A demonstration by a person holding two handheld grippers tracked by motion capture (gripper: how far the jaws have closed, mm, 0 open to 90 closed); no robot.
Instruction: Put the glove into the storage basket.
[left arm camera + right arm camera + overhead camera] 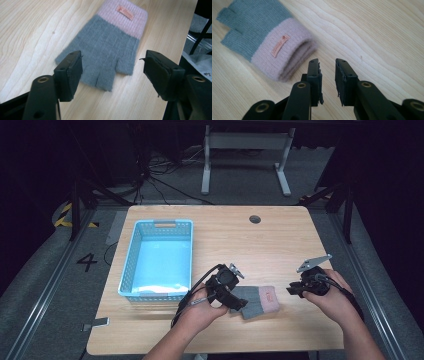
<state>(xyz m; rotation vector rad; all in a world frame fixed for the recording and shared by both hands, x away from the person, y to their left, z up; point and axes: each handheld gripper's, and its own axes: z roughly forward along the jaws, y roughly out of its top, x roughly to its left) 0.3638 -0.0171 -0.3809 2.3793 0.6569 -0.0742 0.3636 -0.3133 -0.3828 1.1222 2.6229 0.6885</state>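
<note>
- High view: fingerless glove (254, 302) lies flat on the wooden surface (280, 245), grey finger end just under the left hand-held gripper (235, 303), pink cuff pointing toward the right hand-held gripper (295, 290). Right one sits near the cuff but apart from it. Blue basket (131, 255) is off to the far side of the left hand-held gripper, and nothing of the glove is in it.
- Left gripper view: left hand-held gripper (113, 71) is spread wide, nothing between the pads. The glove (107, 47) lies ahead of and below the jaws, grey fingers nearest, cuff with its small orange label (125, 12) farthest. No contact.
- Right gripper view: right hand-held gripper (327, 75) shows a narrow gap and holds nothing. The glove (262, 37) is ahead and to its left, cuff edge close to the left jaw tip, not touching.
- Progress, my read: glove laid out flat and let go, looks done. If it's bound for the basket, that pick and drop is still left.
</note>
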